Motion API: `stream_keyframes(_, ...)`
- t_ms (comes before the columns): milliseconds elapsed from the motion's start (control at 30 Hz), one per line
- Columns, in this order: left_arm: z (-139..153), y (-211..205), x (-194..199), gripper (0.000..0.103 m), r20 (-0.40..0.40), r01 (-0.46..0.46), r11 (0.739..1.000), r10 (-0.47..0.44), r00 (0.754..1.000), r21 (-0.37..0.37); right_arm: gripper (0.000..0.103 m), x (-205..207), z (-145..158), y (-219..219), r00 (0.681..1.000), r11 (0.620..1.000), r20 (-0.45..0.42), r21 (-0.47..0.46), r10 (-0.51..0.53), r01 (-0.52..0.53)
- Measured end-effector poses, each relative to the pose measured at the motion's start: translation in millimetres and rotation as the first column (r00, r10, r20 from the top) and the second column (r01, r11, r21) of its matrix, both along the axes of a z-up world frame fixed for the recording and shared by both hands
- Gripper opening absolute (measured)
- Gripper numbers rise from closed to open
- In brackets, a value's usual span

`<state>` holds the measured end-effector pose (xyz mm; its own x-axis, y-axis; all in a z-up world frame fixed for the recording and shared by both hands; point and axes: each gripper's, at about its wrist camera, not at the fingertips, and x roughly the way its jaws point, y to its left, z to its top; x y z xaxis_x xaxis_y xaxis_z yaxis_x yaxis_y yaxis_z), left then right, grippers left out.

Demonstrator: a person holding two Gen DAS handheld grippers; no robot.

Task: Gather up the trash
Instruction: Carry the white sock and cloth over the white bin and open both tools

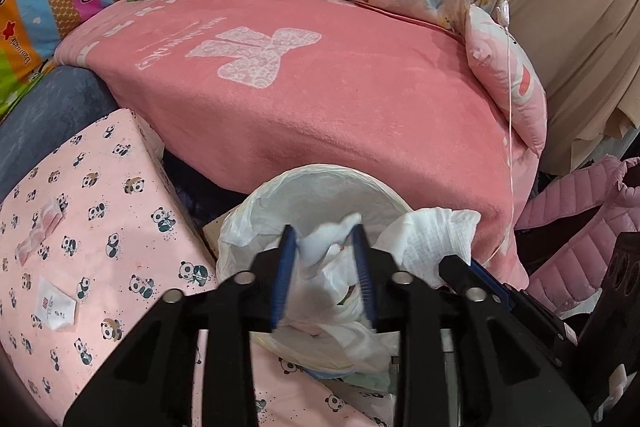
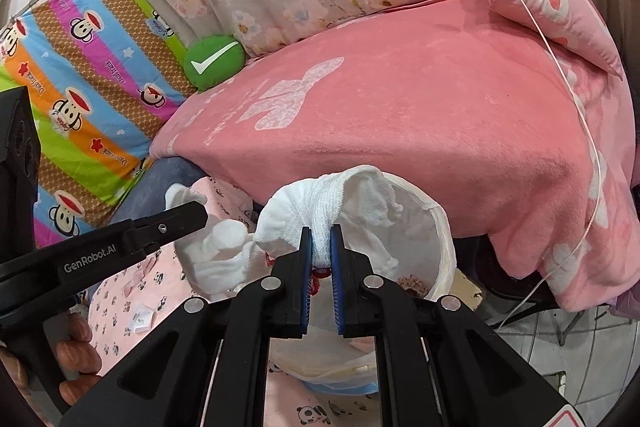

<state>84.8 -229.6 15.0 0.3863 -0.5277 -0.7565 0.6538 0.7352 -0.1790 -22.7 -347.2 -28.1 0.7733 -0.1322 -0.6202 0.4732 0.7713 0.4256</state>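
Right claw point(image 2: 321, 231) pinching crumpled tissue point(image 2: 320, 203), left claw point(image 1: 325, 233) parted, wad's axis unclear

Black moulded left gripper point(image 1: 326, 247) and right gripper point(image 2: 321, 243), each with blue ribbed pads point(image 2: 306, 269) on the inner finger faces and round silver pivot bolts point(image 2: 270, 283) at the linkages. White "GenRobot.AI" lettering point(image 2: 90, 259) on the arm at 9 o'clock; bare fingers point(image 2: 76, 355) at 8 o'clock.
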Motion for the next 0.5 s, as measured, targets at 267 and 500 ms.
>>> stream_keyframes(267,2,16,2,0.061,0.043,-0.062,0.998,0.061,0.997,0.011,0.010,6,-3,5,1.000,1.000,-0.006,-0.001,0.009,-0.009)
stream_keyframes(500,-4,32,7,0.071,0.050,-0.106,0.994,0.105,0.993,0.023,0.022,19,-2,16,1.000,1.000,-0.015,-0.012,0.022,-0.022)
